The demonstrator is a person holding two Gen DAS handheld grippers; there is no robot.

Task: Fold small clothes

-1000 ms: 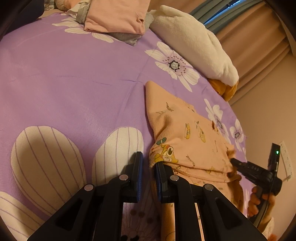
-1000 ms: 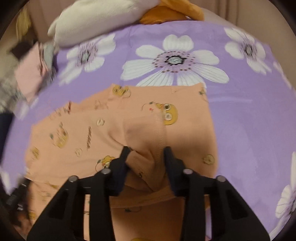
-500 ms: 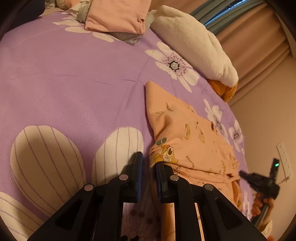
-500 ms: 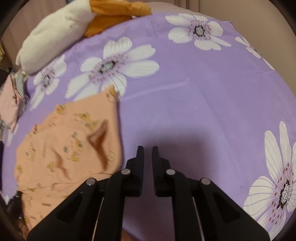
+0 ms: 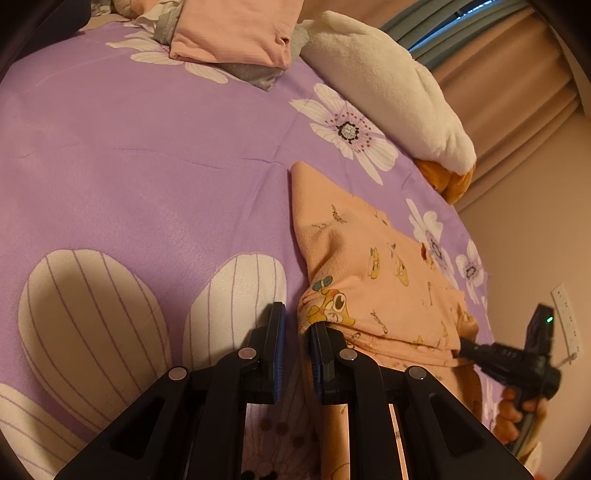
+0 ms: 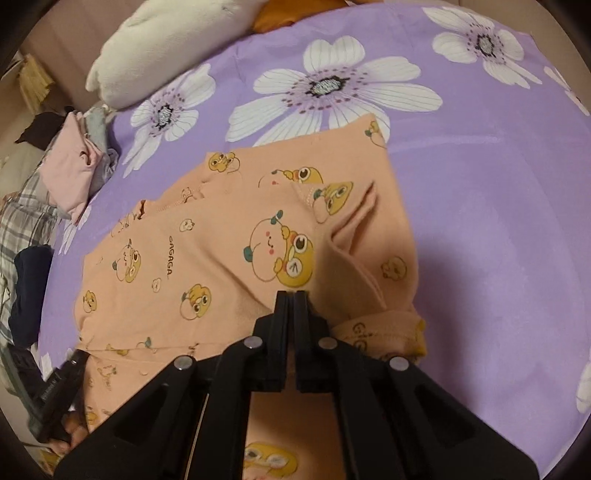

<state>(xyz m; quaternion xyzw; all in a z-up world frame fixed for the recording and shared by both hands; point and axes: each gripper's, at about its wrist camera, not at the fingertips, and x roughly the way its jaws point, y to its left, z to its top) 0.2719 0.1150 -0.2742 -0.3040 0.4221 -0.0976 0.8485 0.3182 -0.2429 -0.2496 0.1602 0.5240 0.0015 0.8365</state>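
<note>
Purple bedding [image 5: 155,177] printed with large white flowers covers the bed, and a white plush pillow [image 5: 388,85] lies along its far edge at about one o'clock in the left wrist view. Folded pink clothing [image 5: 236,29] sits on a grey piece at twelve o'clock. An orange child's garment [image 6: 229,251] with yellow cartoon figures lies spread on the bedding, its lower part folded over; in the left wrist view it runs from the centre toward four o'clock.

Over the garment's near fold the right gripper [image 6: 293,295] points steeply down, jaws drawn nearly together, tips resting against the cloth; whether any fabric is pinched between them cannot be told. The left gripper [image 5: 297,321] sits at the garment's edge at six o'clock, jaws narrow, its right finger tucked under the hem, the left finger over bare bedding. A hand [image 5: 517,417] holds the right gripper's handle at four o'clock.
</note>
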